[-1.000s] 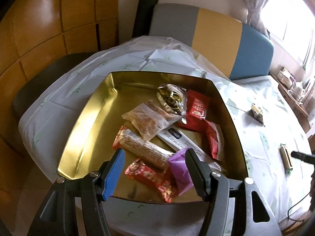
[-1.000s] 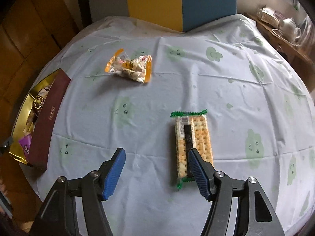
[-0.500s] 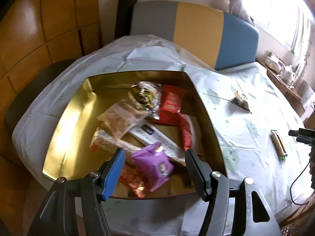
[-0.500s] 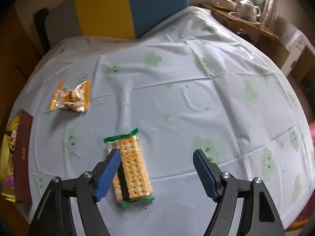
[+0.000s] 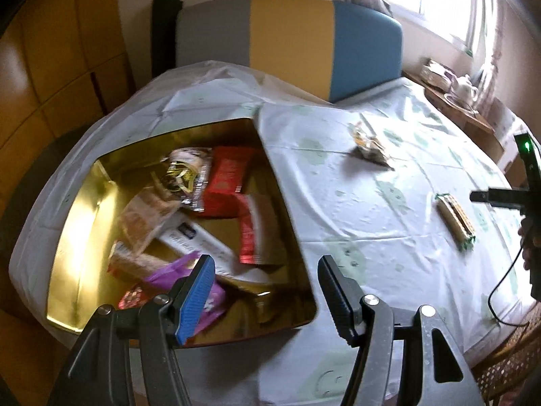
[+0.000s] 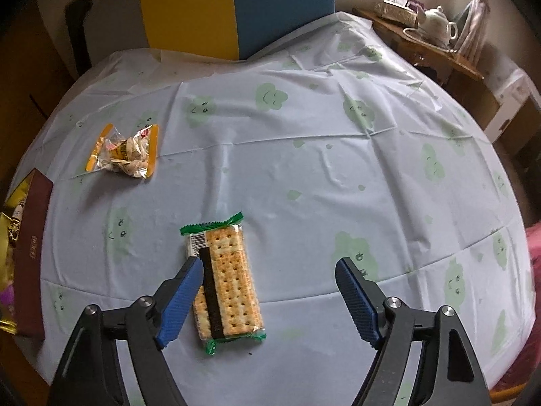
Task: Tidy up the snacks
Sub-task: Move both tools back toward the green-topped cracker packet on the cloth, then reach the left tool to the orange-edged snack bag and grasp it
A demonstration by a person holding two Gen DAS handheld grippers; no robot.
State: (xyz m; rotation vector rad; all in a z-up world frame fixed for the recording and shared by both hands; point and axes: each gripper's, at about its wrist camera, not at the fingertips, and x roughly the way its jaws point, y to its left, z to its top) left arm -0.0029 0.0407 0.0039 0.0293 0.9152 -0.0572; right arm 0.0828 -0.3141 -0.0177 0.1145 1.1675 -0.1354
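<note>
A gold tin (image 5: 72, 233) at the table's left edge holds several snack packets, among them a purple one (image 5: 175, 272) and a red one (image 5: 230, 176). My left gripper (image 5: 263, 275) is open and empty above the tin's near right corner. A cracker pack with green ends (image 6: 225, 280) lies on the tablecloth; it also shows in the left wrist view (image 5: 454, 220). My right gripper (image 6: 270, 277) is open and empty, its left finger beside the pack. An orange-edged crinkled packet (image 6: 125, 150) lies further left; it also shows in the left wrist view (image 5: 370, 143).
The tin's dark red side (image 6: 30, 247) shows at the left edge of the right wrist view. A grey, yellow and blue chair back (image 5: 287, 44) stands behind the table. A side table with a teapot (image 6: 438, 27) stands at the back right.
The purple packet has left my left gripper and lies in the tin; the left gripper has swung right. My right gripper has opened wider and shifted right of the cracker pack.
</note>
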